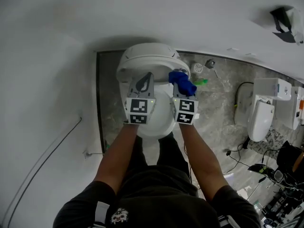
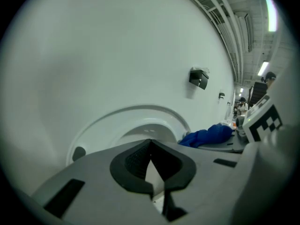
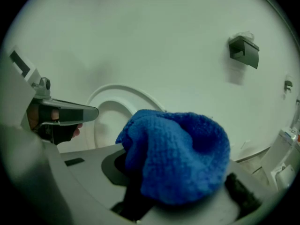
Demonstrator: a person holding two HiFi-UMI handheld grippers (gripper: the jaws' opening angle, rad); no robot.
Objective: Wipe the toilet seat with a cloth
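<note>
Sensibly, the right gripper [image 1: 183, 89] was clamped on the bunched blue knitted cloth [image 3: 180, 153], poised over the white oval toilet seat [image 1: 161, 125]. The left gripper [image 2: 151, 146] was closed and empty beside it. Wiping well likely called for pressing the cloth flat and following the rim evenly.

Right jaw tips: buried under bunched blue knitted cloth [image 3: 180, 156].
White plastic toilet seat [image 1: 161, 125]: I lose its 12 o'clock part.
</note>
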